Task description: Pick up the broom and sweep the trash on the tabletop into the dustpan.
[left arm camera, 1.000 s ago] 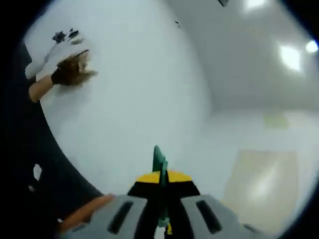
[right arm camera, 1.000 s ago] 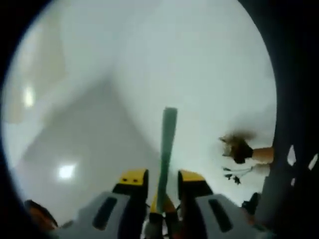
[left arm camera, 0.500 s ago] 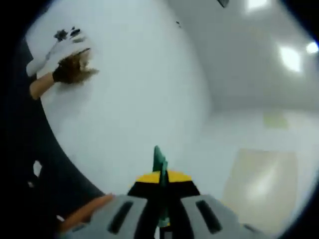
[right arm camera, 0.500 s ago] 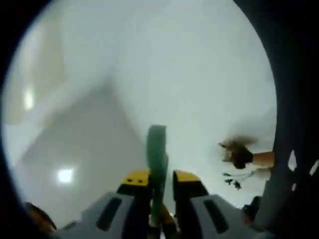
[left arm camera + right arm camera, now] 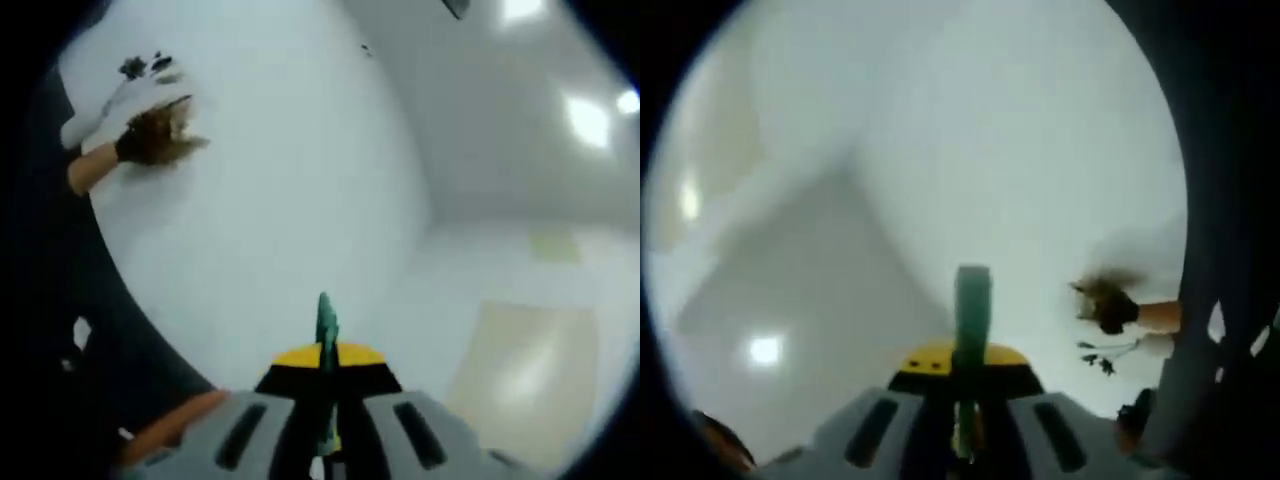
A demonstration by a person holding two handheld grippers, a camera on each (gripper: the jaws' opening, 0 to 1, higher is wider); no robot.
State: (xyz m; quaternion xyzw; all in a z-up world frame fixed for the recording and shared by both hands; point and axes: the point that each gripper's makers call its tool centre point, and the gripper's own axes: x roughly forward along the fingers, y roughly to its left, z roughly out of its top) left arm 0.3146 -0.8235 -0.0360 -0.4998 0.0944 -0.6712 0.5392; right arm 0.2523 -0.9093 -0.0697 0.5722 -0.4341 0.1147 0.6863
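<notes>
Since the previous frame, right gripper (image 5: 965, 362) jaws have closed fully onto one green handle (image 5: 971, 300). Left gripper (image 5: 325, 355) is clamped on one green handle (image 5: 325, 325). One brown broom head (image 5: 155, 140) lies well apart on the white tabletop (image 5: 290, 190).

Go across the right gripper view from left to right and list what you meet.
Bright light reflection → green handle clamped between the right gripper jaws → brown-bristled brush head → small dark bits of debris just below it → dark upright edge at the far right.
</notes>
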